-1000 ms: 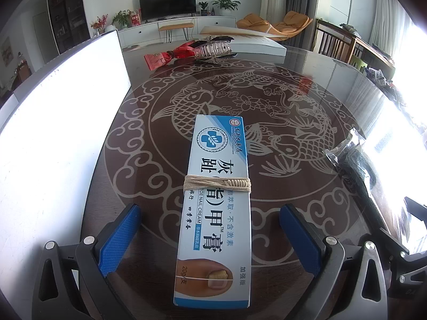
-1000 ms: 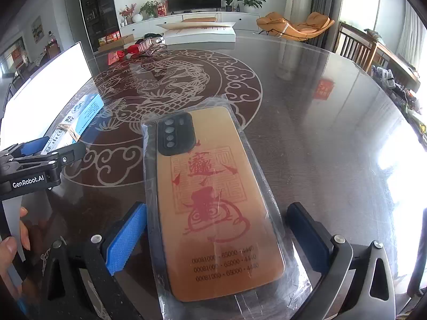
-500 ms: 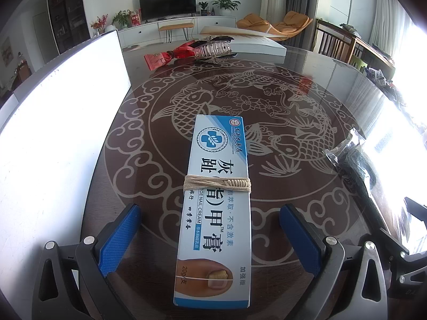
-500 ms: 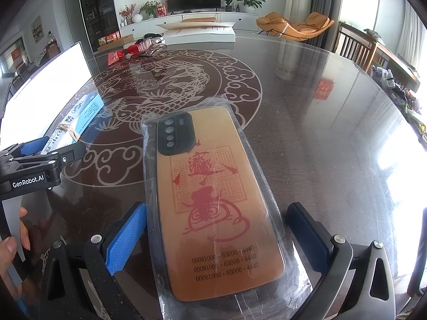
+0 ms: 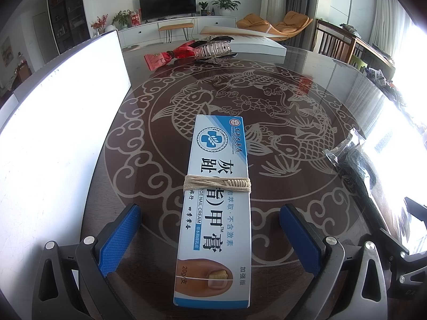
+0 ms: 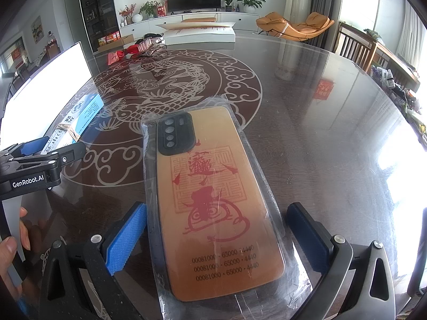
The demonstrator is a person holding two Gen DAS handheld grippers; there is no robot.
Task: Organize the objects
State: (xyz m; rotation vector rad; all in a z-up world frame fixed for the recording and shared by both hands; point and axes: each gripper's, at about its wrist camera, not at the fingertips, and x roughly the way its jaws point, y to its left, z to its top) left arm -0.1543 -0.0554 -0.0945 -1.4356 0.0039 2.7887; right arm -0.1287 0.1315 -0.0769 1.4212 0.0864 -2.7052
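Observation:
A blue and white nail cream box (image 5: 216, 202), bound with a tan string, lies flat on the dark glass table (image 5: 307, 85). My left gripper (image 5: 213, 236) is open, its blue pads either side of the box's near end without touching it. An orange phone case in a clear plastic bag (image 6: 213, 194) lies on the table. My right gripper (image 6: 217, 236) is open around its near end; its left pad looks very near the bag. The box (image 6: 80, 117) and the left gripper (image 6: 40, 157) also show at the left of the right wrist view.
A large white board (image 5: 53, 133) stands along the table's left side. Red wrapped packets (image 5: 170, 56) and a clear bundle (image 5: 213, 49) lie at the far edge, by a white flat box (image 5: 248, 42). The bagged case shows at the right of the left wrist view (image 5: 352, 160).

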